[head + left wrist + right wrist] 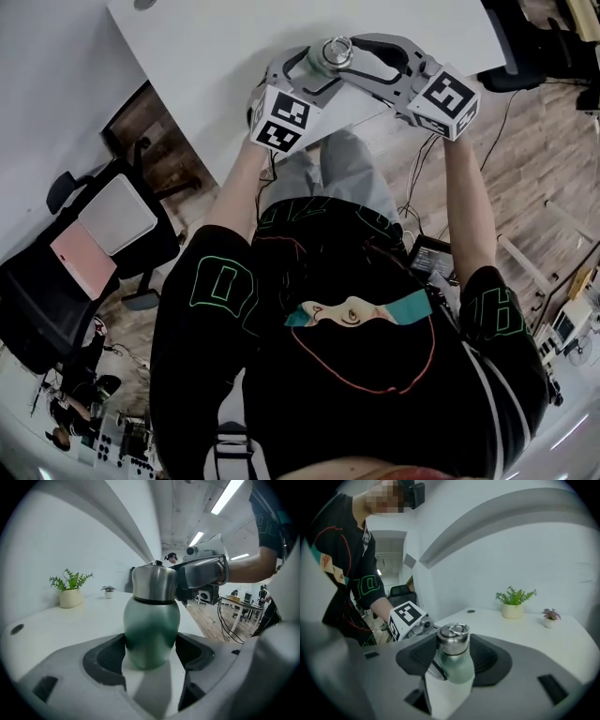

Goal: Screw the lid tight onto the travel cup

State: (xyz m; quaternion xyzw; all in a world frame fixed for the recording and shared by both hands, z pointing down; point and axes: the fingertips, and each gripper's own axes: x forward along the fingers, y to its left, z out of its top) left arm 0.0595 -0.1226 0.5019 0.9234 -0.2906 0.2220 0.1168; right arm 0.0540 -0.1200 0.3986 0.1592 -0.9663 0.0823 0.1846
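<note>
A green travel cup (151,630) with a steel lid (153,583) stands upright near the front edge of the white table (216,47). My left gripper (151,651) is shut on the cup's green body, with a pad pressed against each side. From the other side my right gripper (452,652) reaches in at lid height and its dark pads sit against the lid (452,638), which has a ring on top. In the head view both grippers meet around the cup (333,52), the left gripper (309,73) from the left and the right gripper (349,49) from the right.
A potted green plant (71,590) and a smaller plant (108,591) stand at the far side of the table by the wall. A black office chair (103,244) with flat items on it is on the floor to the left. Cables lie on the wooden floor (525,169).
</note>
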